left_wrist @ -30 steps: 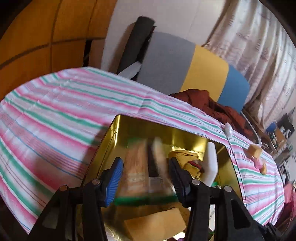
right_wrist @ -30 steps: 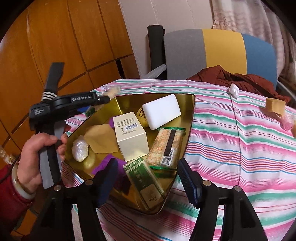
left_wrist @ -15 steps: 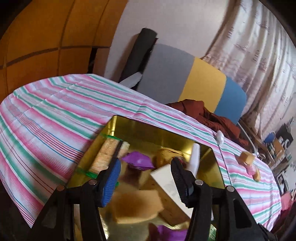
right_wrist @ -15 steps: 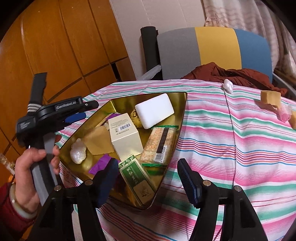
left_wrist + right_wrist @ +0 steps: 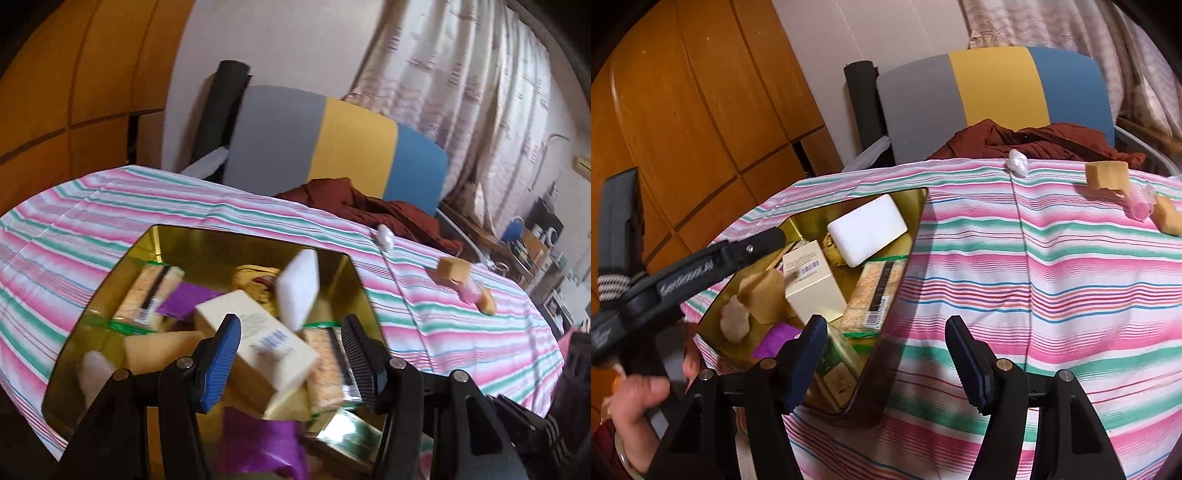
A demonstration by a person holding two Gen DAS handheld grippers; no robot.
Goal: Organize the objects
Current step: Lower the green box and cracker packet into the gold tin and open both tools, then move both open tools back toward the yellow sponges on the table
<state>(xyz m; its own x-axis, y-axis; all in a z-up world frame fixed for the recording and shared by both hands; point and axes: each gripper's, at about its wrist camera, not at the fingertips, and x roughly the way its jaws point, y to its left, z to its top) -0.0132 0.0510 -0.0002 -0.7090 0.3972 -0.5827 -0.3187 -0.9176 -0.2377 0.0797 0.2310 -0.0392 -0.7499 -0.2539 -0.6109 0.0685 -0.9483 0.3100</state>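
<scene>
- Hovering over the gold tray (image 5: 255,243), the left gripper (image 5: 290,354) has its jaws apart with nothing clamped; the cream box (image 5: 266,347) shows between the fingers but lies down in the tray, untouched.
- Right gripper (image 5: 886,363) hangs over the tray's near corner and the striped cloth (image 5: 1052,280), jaws likewise apart and empty.
- In the right view the left gripper (image 5: 701,273) reaches in from the left above the tray, a hand (image 5: 639,410) wrapped round its grip.
- Tray sits on the cloth toward the table's left side, beside the wooden cabinet (image 5: 701,110).
- Inside the tray: the cream box (image 5: 812,280) near the middle; a white block (image 5: 868,229) leaning at the far end against a yellowish lump (image 5: 833,251); a cracker pack (image 5: 877,291) along the right wall; a green packet (image 5: 838,363) in the near corner; a tan wedge (image 5: 762,295) and a pale rock (image 5: 735,323) on the left; a purple wrapper (image 5: 777,338) near the front.
- The shiny tray wall mirrors the cracker pack in the left view, so it seems doubled there.
- Still out on the cloth, well apart from the tray: a white lump (image 5: 1017,162) at the far edge, a tan cube (image 5: 1106,175), a pink packet (image 5: 1139,206) and another tan piece (image 5: 1169,219) at far right.
- Behind the table stands a chair (image 5: 993,88) in grey, yellow and blue, with a dark red cloth (image 5: 1034,142) heaped on it.
</scene>
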